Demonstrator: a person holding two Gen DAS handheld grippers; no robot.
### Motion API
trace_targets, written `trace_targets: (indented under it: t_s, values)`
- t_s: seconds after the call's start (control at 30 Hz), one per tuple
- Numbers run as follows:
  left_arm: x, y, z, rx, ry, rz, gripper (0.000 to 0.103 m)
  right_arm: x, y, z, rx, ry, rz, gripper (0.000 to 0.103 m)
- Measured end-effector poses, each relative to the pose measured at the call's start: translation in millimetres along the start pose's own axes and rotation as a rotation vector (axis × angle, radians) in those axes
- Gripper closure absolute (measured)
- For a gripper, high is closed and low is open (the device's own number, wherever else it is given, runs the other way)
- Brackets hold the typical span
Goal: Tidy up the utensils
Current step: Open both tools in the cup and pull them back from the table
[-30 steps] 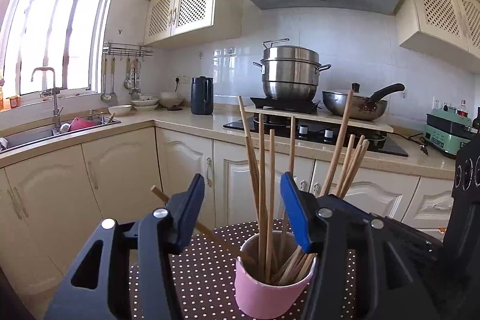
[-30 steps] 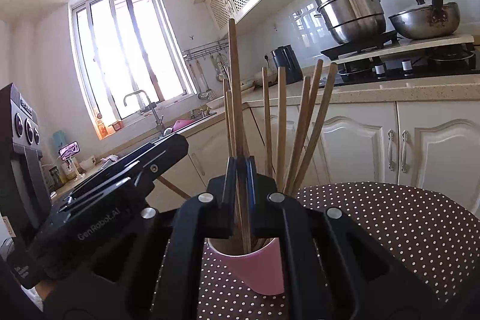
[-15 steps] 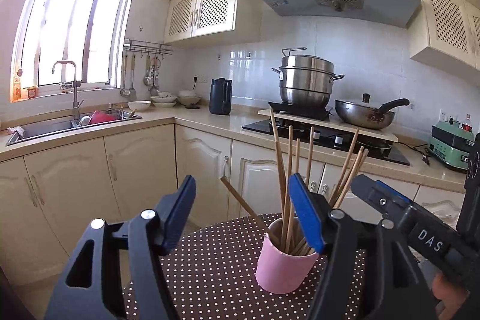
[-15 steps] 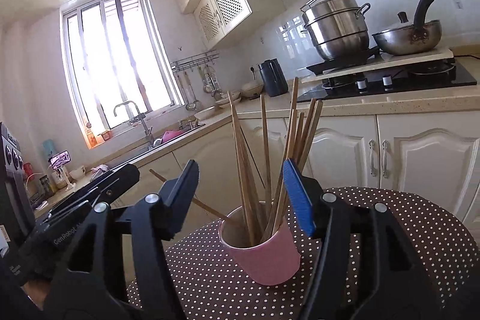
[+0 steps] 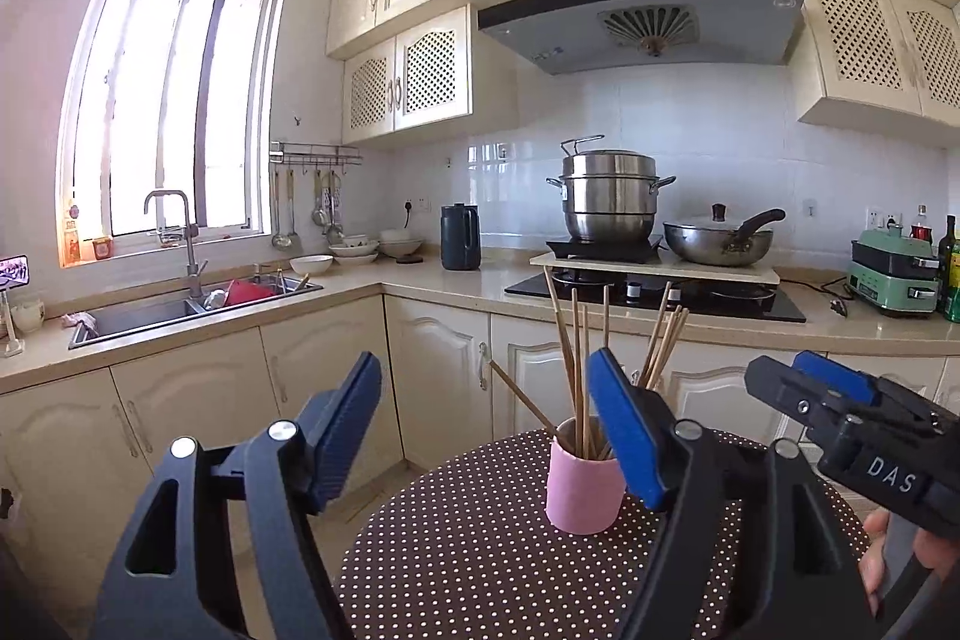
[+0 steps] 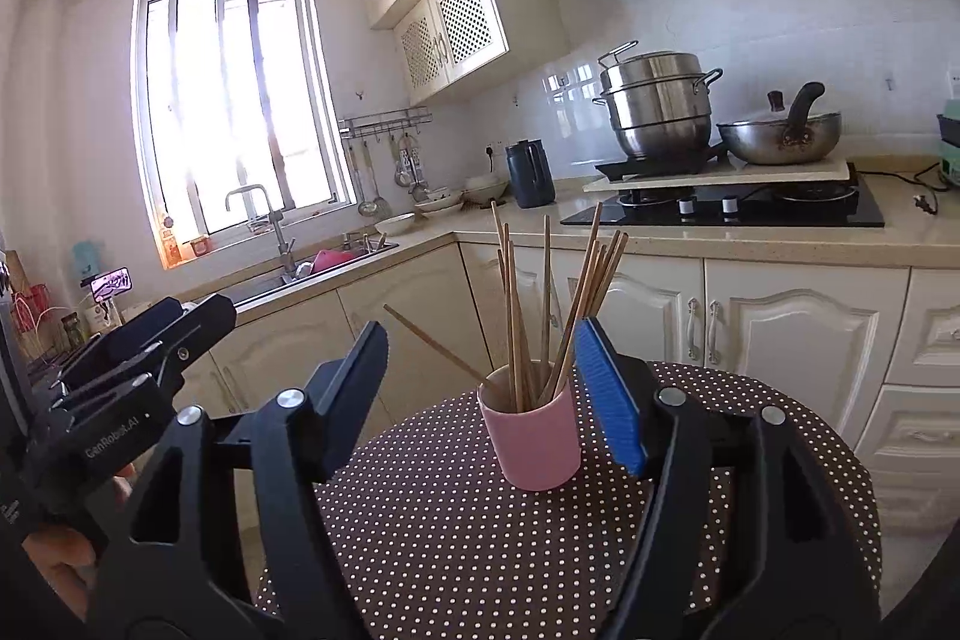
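A pink cup (image 5: 579, 490) stands upright on a round table with a brown dotted cloth (image 5: 480, 550). Several wooden chopsticks (image 5: 576, 370) stand in it; one leans far to the left. It also shows in the right wrist view (image 6: 534, 445) with its chopsticks (image 6: 546, 304). My left gripper (image 5: 486, 400) is open and empty, held back from the cup. My right gripper (image 6: 480, 364) is open and empty, also back from the cup. The right gripper shows at the right in the left wrist view (image 5: 840, 418); the left gripper shows at the left in the right wrist view (image 6: 144, 346).
Kitchen counter (image 5: 420, 280) runs behind the table, with a sink (image 5: 180, 304), a dark kettle (image 5: 460, 244), a steamer pot (image 5: 609, 202) and a pan (image 5: 720, 238) on the hob. Cabinet doors (image 6: 780, 328) stand just beyond the table's far edge.
My right gripper opened and let go of a chopstick, which now stands in the cup. Both grippers pulled back and away from the cup.
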State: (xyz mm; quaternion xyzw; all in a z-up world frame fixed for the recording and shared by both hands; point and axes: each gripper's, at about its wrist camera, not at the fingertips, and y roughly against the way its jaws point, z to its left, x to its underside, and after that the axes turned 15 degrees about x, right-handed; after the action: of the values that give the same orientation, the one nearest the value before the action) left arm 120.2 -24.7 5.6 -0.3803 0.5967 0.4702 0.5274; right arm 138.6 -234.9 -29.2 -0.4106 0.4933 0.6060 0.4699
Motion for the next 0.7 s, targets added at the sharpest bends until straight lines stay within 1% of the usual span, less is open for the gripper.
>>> trace_targets:
  t_s: [0.1,0.2,0.27,0.3,0.37,0.43,0.5,0.53,0.6,0.7]
  values:
    - [-0.4,21.8,-4.0,-0.015,-0.01,0.003,0.028,-2.2,21.9,7.1,0.011,0.026,-0.021,0.031]
    - [-1.4,40.1,-6.3,-0.007,-0.011,0.018,0.028,-3.7,45.8,16.1,0.02,0.056,-0.057,0.026]
    - [-2.0,51.6,-7.5,-0.018,-0.009,0.01,0.028,-3.0,60.6,21.6,0.044,0.078,-0.083,0.021]
    - [-2.6,58.5,-7.8,-0.024,-0.007,-0.001,0.027,-2.3,67.1,23.7,0.05,0.085,-0.093,0.021]
    - [-4.1,69.9,-8.9,-0.019,0.001,-0.011,0.026,-1.9,77.0,27.1,0.055,0.099,-0.106,0.017]
    - [-5.1,81.0,-10.0,-0.019,0.0,-0.027,0.025,-1.0,88.3,32.4,0.072,0.13,-0.133,0.016]
    - [-5.1,91.4,-12.7,-0.02,-0.014,-0.044,0.024,-1.1,100.7,38.2,0.105,0.159,-0.178,0.015]
    - [-5.5,95.9,-14.3,-0.022,-0.021,-0.048,0.023,-1.0,105.0,40.3,0.111,0.169,-0.192,0.012]
    - [-6.9,102.9,-16.1,-0.035,-0.024,-0.056,0.02,-1.5,110.0,43.7,0.107,0.182,-0.207,0.011]
    - [-10.0,109.7,-18.1,-0.037,-0.029,-0.069,0.019,-1.3,114.2,48.9,0.095,0.19,-0.213,0.01]
